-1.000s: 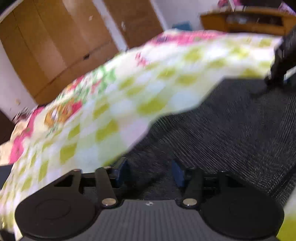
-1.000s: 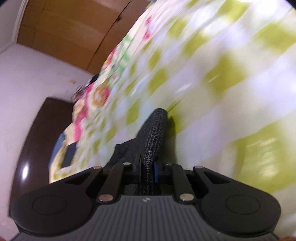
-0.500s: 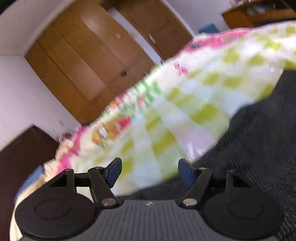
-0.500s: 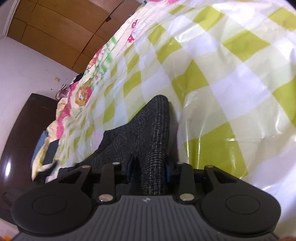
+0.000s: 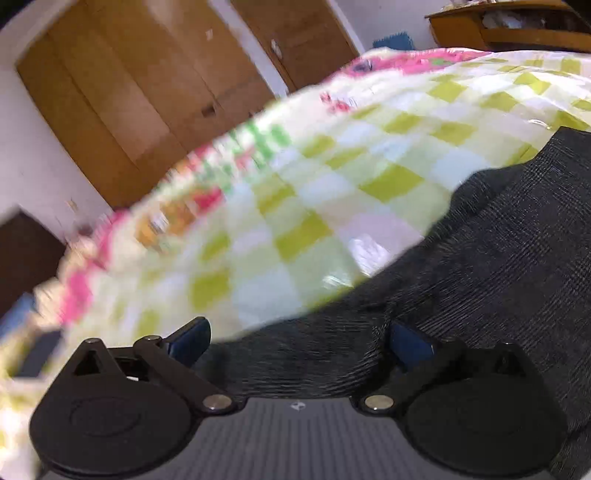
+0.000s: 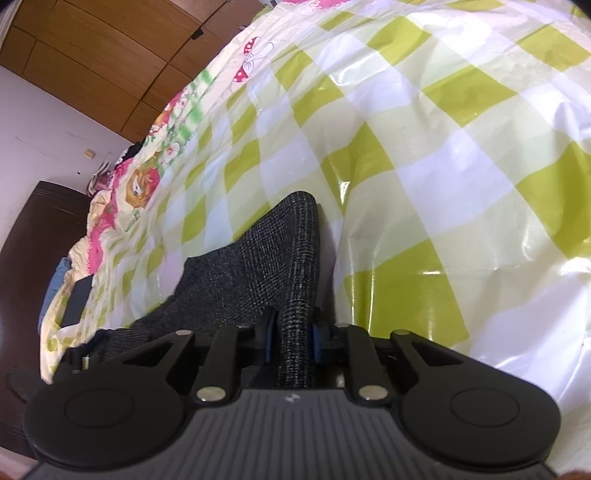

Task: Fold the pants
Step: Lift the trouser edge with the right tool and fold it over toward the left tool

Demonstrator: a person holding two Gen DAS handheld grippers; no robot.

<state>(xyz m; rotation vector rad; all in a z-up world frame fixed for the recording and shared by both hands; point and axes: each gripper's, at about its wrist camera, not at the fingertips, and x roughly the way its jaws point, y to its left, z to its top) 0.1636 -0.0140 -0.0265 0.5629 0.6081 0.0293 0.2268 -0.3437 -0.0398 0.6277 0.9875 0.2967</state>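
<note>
Pants (image 5: 480, 266) of dark grey woven cloth are lying on a bed whose checked green-and-white bedspread (image 5: 332, 177) has a pink cartoon border. In the left wrist view the garment is spreading as a broad, fairly flat panel over the lower right part of the bed surface, with its near edge running under the camera. The left hand-held gripper (image 5: 299, 341) is standing with its jaws wide apart and opening further; the cloth edge is lying between the blue pads (image 5: 190, 338), and neither pad is pressing on it. This view is blurred along the bed's left edge.

The right wrist view is showing what the left one is not: a narrow raised fold of the pants (image 6: 295, 258), tapering to a rounded end that is resting on the bedspread (image 6: 443, 147). The right hand-held gripper (image 6: 291, 341) is clamping the base of this fold, its jaws closing on the cloth. Wooden wardrobe doors (image 5: 147, 92) are standing beyond the far edge of the bed in both views. A wooden shelf unit (image 5: 509, 26) is appearing only in the left view, at the upper right.
</note>
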